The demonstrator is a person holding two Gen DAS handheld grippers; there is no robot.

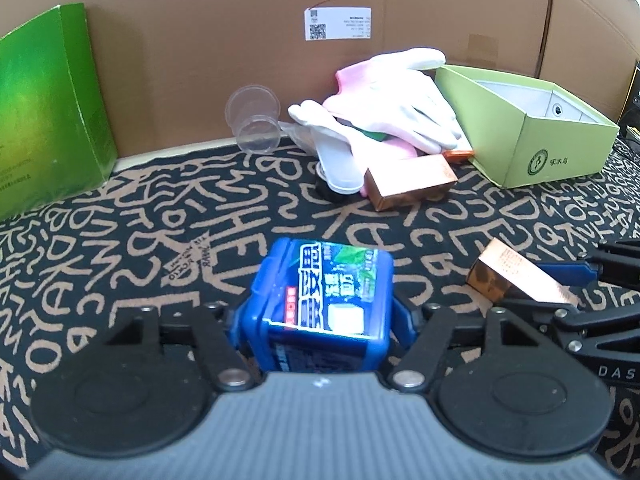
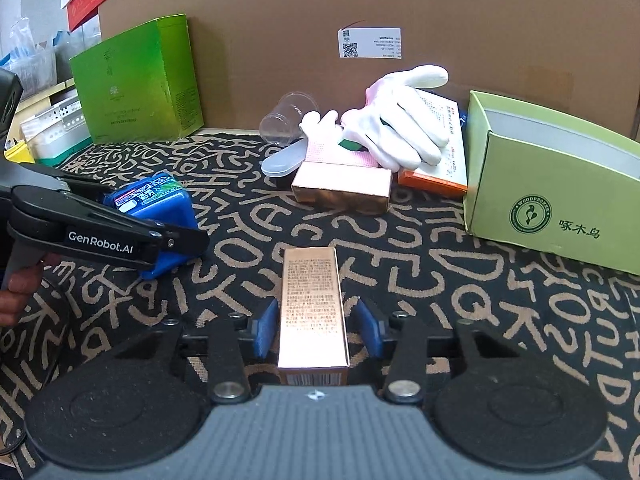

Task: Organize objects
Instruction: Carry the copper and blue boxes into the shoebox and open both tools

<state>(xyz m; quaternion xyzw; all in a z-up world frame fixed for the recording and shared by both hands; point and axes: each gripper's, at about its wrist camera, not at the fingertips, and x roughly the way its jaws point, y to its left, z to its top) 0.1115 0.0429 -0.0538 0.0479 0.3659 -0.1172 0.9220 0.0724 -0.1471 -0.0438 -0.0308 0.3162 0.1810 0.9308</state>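
My left gripper (image 1: 320,316) is shut on a blue plastic container (image 1: 320,300) with a printed label; it also shows in the right wrist view (image 2: 154,204), held by the left gripper (image 2: 176,240). A copper-coloured slim box (image 2: 312,312) lies between the blue pads of my right gripper (image 2: 314,328); small gaps show on both sides, so the jaws stand open around it. The same box (image 1: 516,276) shows at right in the left wrist view. An open light green box (image 2: 560,184) stands at the right, also visible in the left wrist view (image 1: 552,148).
A second copper box (image 2: 340,192), white and pink gloves (image 2: 400,128), an orange-edged packet (image 2: 444,152), clear cups (image 2: 286,120) and a clear case (image 2: 280,164) lie at the back on the patterned cloth (image 2: 440,300). A tall green box (image 2: 140,80) and cardboard wall (image 2: 400,8) stand behind.
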